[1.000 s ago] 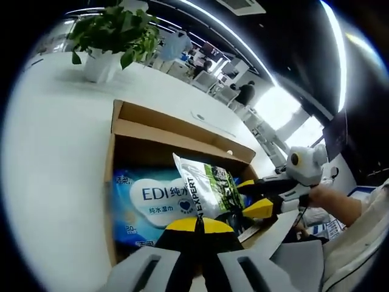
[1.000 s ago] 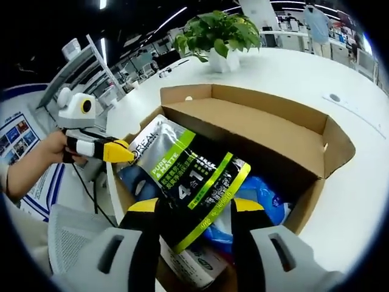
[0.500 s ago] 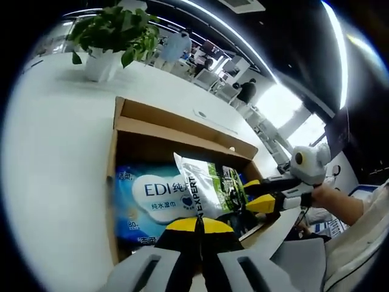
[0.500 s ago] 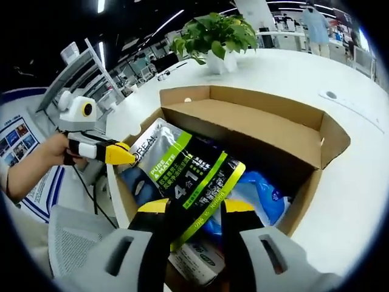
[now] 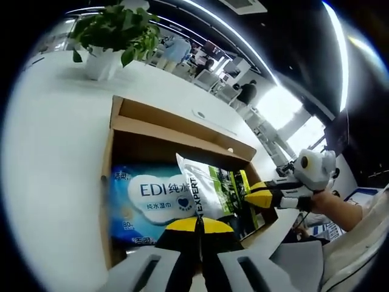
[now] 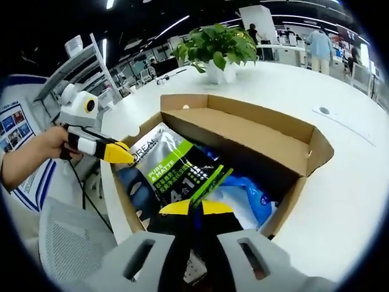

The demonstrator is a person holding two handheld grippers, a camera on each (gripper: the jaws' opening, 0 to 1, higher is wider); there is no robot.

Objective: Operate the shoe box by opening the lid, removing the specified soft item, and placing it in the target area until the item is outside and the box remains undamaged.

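Two soft packs (silver pouch (image 6: pixel 172 169), blue wipes (image 5: pixel 153 199)) fill the shoe box (image 6: pixel 255 131).

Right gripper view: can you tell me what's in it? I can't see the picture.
The right gripper is shut on a silver, black and green pouch in an open cardboard box on a white table. The left gripper touches the box's edge; a potted plant stands behind.

"EDI" on blue wipes pack (image 5: pixel 152 198), "L'ORÉAL", "PURE & MATTE", "4" on silver pouch (image 6: pixel 173 167)
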